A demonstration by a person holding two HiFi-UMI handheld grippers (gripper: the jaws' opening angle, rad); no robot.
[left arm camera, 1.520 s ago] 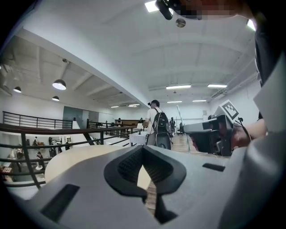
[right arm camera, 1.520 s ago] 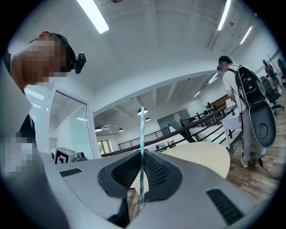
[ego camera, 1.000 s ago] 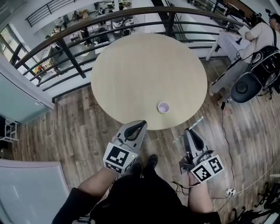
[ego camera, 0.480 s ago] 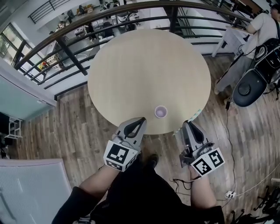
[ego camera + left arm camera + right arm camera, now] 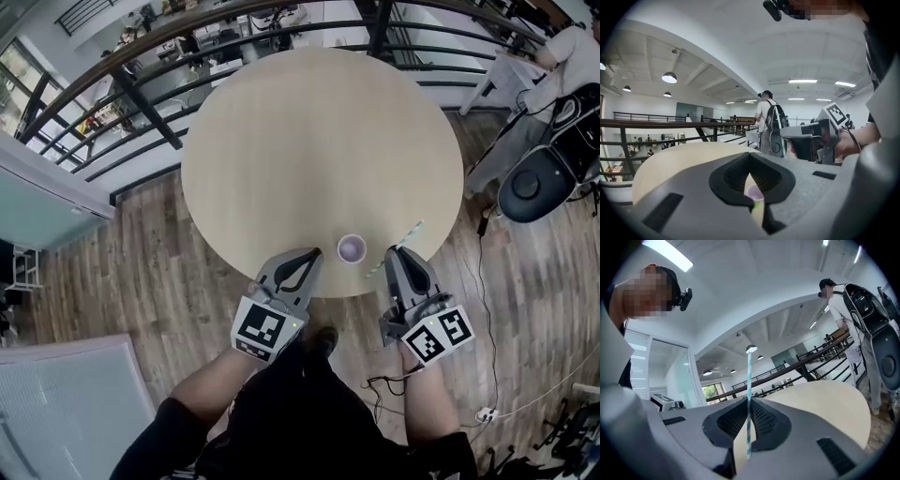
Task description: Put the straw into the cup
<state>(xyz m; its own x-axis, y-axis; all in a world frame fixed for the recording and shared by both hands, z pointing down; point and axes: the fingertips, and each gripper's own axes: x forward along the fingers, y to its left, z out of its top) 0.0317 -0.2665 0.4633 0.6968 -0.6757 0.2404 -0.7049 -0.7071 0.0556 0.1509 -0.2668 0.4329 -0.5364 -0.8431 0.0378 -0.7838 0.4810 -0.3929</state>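
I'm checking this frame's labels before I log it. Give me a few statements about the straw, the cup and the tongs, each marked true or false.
1. The right tongs are shut on a striped straw. True.
2. The straw stands in the cup. False: the cup holds nothing, and the straw is in the right tongs, off to the cup's right.
3. The cup stands near the table's near edge, between the tips of the two tongs. True.
4. The left tongs grip the cup. False: they are shut on nothing, and the cup stands apart, beyond their tips.
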